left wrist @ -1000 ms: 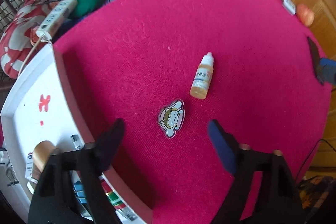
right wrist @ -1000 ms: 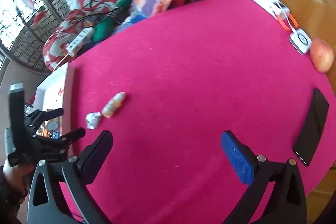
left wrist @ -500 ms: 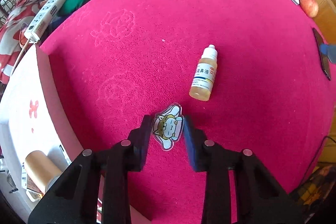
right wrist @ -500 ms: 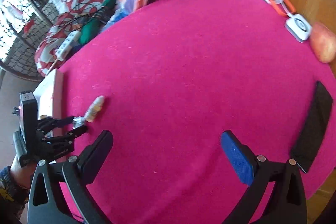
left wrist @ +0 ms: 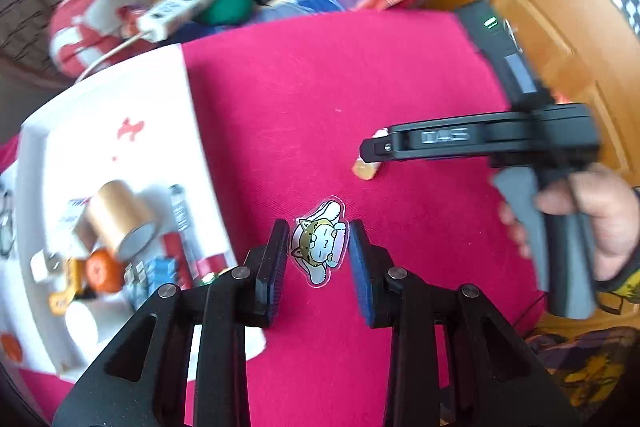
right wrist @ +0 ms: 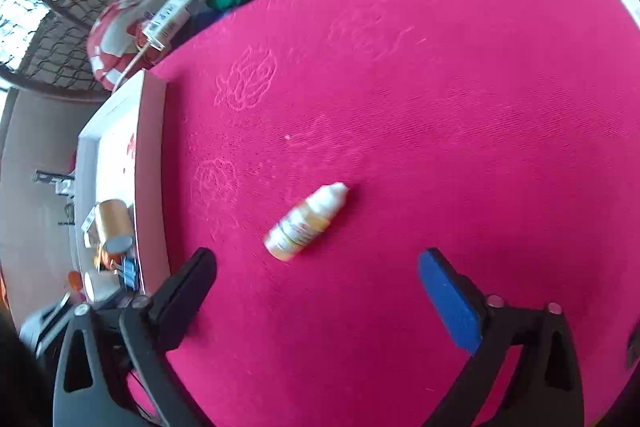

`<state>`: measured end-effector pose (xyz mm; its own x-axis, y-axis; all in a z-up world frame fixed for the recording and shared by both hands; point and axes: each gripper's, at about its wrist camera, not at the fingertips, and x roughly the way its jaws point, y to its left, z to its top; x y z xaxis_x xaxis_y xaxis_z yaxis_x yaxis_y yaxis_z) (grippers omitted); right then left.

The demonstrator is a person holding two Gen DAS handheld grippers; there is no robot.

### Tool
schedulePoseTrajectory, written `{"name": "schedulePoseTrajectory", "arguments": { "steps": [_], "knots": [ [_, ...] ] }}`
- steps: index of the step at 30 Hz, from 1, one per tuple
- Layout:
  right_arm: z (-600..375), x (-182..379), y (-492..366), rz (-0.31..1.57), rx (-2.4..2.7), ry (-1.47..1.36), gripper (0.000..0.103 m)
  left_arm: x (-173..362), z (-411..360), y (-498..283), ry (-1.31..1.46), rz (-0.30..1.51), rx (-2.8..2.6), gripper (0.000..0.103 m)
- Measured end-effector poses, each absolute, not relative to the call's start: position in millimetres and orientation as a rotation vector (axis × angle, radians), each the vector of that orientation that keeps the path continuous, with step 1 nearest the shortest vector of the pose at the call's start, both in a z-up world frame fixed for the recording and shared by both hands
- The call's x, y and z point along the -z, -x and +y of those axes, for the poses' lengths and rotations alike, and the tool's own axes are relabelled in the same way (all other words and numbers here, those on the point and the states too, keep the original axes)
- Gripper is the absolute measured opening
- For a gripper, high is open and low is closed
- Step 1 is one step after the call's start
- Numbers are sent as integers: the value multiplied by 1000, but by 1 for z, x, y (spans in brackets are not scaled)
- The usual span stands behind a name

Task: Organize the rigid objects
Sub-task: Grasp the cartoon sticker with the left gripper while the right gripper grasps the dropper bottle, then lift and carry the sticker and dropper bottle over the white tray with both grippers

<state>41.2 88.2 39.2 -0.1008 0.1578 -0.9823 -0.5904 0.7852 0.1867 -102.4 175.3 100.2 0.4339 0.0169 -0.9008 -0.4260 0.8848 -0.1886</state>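
**Charm pinched and up, bottle next in line**

The left tool (left wrist: pixel 319 253) is closed narrow on the flat cartoon charm (left wrist: pixel 320 241), its pads pressing the charm's two edges so the thin piece stands between them instead of lying on the cloth. That edge grip makes sense: a flat thing offers little else to pinch. The likely goal is the white tray (left wrist: pixel 120 99), which sits at the counter's (left wrist: pixel 300 87) edge, to the left of the charm in the left view, and already holds a gold cylinder (left wrist: pixel 118 219), batteries and small clips.

The right tool (right wrist: pixel 316 291) has just been closing partway from its widest, with nothing between the pads yet. It hangs over the dropper bottle (right wrist: pixel 306 223), which lies on its side on the pink cloth, on the far side of the charm from the tray.

In the left view the right tool's body covers nearly all of the bottle. The tray's small contents are blurred; I cannot name them all.
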Motion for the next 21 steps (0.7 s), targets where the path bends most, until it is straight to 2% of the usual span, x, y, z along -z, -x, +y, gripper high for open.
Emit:
{"name": "schedulePoseTrajectory", "arguments": {
  "steps": [1,2,3,5,6,7,9,15,21],
  "knots": [
    [93,-35,-41,1553,-634,376,74,-102,177,109,440,1087,-301,29],
    [98,-29,-40,1559,-620,392,72,-103,179,115,455,1082,-317,29],
    [101,-23,-39,1572,-615,398,65,-103,180,122,467,1078,-331,29],
    [109,-21,-36,1551,-617,422,61,-105,182,131,479,1065,-357,29],
    [114,-21,-33,1544,-636,439,54,-107,184,135,488,1058,-366,29],
    [119,-19,-30,1537,-651,464,37,-107,186,138,494,1054,-374,29],
    [130,-18,-20,1507,-705,543,19,-110,188,144,506,1039,-388,29],
    [127,-42,1,1480,-868,489,18,-132,199,147,511,959,-393,29],
    [112,-109,-7,1410,-964,324,18,-175,203,141,490,866,-397,29]
  ]
}}
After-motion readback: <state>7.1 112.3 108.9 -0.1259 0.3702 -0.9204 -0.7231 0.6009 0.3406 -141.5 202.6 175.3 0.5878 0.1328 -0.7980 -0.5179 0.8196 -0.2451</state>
